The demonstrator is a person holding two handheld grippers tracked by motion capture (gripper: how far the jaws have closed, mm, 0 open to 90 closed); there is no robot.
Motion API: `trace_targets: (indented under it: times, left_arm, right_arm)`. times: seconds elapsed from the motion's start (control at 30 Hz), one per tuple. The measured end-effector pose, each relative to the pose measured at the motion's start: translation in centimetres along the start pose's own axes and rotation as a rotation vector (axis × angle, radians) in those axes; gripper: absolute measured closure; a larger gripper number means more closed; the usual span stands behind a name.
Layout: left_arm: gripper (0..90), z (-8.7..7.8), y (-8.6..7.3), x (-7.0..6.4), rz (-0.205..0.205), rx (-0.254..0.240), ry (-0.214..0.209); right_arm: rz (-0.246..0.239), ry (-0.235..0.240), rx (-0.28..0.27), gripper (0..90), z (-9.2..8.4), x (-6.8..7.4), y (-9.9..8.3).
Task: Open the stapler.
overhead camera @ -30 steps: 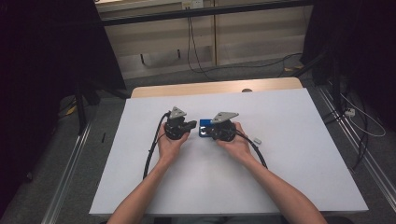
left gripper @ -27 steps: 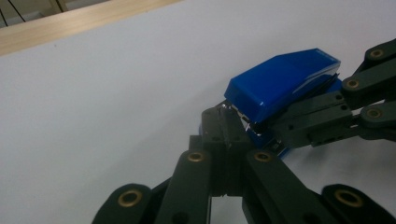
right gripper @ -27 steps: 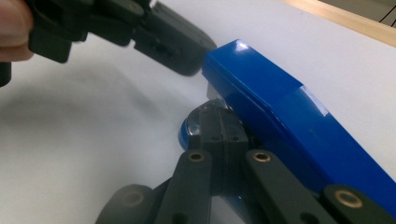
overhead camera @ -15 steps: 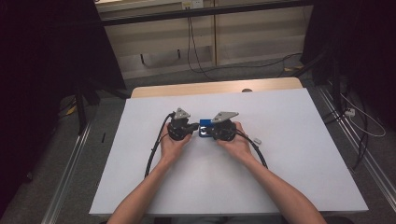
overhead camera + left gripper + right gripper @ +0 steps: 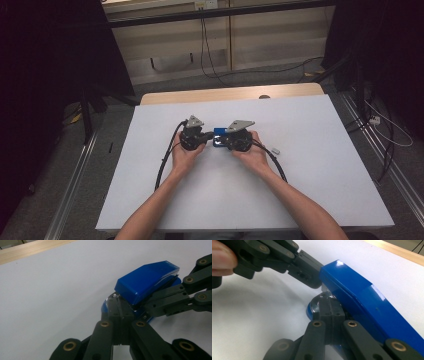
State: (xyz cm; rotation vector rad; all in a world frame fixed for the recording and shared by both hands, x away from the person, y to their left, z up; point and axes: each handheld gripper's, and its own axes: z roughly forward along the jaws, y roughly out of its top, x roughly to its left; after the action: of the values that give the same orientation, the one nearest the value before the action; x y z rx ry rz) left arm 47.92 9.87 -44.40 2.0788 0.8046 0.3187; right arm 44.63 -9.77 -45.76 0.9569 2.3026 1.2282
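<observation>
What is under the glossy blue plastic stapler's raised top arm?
Under the blue plastic stapler's raised top arm sits its rounded blue base with a shiny metal plate on the white table. The shut left gripper and right gripper cover the rest.

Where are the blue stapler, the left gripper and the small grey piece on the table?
blue stapler (image 5: 147, 280), left gripper view, top cover.
left gripper (image 5: 206, 136), high view, at its fingers.
small grey piece (image 5: 275, 149), high view, its middle.

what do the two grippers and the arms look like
Both grippers, left gripper and right gripper, are black, with linked bar jaws on brass-coloured pivot pins. Each carries a grey three-cornered plate on top and trails a black cable. The person's forearms are bare, no sleeves in view.
</observation>
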Motion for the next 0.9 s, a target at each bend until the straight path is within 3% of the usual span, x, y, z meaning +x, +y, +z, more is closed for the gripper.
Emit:
trace_targets:
  times: [0.9]
  left_arm:
    - [90.0, -0.44, 0.51, -0.13, -0.038, -0.054, -0.019]
  right_arm:
    - [-0.004, -0.007, -0.009, 90.0, -0.03, 0.04, -0.14]
